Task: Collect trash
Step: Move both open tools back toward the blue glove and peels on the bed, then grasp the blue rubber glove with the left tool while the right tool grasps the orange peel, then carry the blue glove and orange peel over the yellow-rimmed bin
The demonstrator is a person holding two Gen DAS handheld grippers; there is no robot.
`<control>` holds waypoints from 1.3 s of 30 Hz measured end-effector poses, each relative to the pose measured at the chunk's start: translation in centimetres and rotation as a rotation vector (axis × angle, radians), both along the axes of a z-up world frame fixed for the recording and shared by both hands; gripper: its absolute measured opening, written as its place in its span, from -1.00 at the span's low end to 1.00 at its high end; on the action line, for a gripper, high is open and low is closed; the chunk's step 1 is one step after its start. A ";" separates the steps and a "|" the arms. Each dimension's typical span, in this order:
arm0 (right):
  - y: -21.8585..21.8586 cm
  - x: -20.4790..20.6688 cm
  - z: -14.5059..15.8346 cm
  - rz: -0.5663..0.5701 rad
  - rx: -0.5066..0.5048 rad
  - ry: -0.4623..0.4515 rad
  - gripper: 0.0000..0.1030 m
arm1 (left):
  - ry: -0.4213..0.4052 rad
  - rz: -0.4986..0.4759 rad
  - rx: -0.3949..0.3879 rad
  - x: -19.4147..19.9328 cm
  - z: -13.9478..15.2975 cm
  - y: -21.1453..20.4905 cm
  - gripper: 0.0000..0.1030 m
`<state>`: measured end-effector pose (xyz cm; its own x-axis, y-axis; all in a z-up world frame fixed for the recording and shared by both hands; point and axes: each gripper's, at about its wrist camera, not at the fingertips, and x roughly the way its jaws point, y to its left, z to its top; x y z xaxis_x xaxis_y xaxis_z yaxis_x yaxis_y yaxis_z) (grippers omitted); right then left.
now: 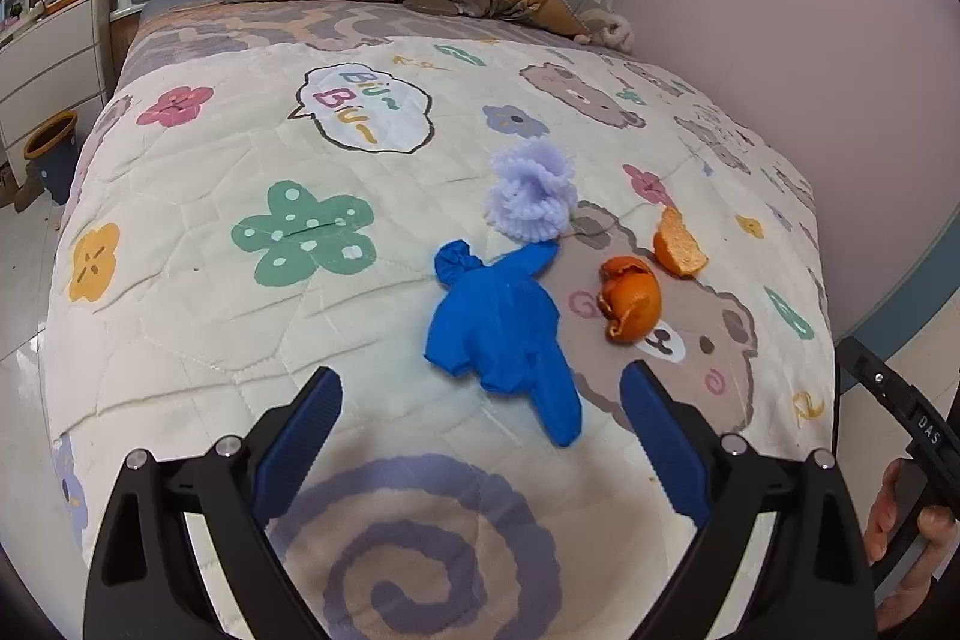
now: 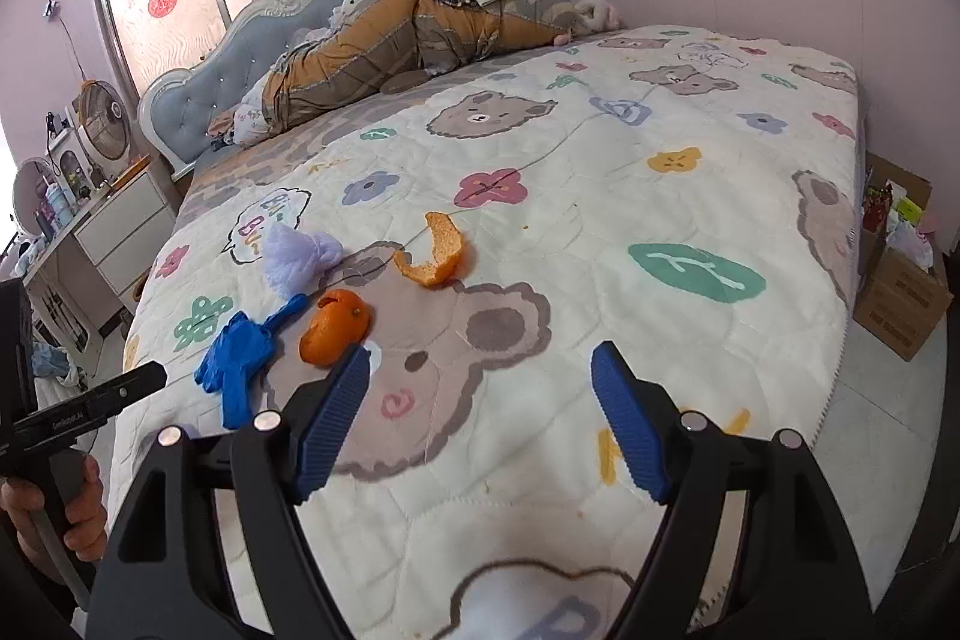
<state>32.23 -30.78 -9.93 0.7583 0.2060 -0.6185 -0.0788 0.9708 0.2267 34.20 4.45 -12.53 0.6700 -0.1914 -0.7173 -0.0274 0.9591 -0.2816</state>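
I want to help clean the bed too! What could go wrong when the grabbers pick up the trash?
1. The limp blue rubber glove lies flat on the quilted cartoon bedspread, so the open left gripper might pinch the bedspread too.
2. The curled orange peel may tear or drop bits from the open right gripper.
3. The thin orange peel strip and lilac foam fruit net lie farther away and could be missed.

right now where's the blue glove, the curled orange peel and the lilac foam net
blue glove (image 1: 495, 328), left wrist view, on the palm
curled orange peel (image 2: 435, 250), right wrist view, on the arched strip
lilac foam net (image 1: 531, 193), left wrist view, on its ruffled middle
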 end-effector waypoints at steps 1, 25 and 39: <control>0.4 1.4 -0.3 0.007 0.003 0.008 0.43 | 0.006 0.008 0.001 0.6 -0.3 0.2 0.76; 6.4 19.1 -6.0 0.030 -0.098 0.134 0.22 | 0.030 0.000 -0.023 6.6 -3.9 0.1 0.62; 7.4 19.7 -7.5 -0.024 -0.149 0.159 -0.60 | 0.006 -0.071 -0.023 6.1 -4.2 -1.8 -0.47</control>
<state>51.89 -23.40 -17.45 0.6525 0.0866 -0.7528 -0.0305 0.9956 0.0880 40.35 2.65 -16.71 0.6501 -0.2543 -0.7160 0.0385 0.9521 -0.3033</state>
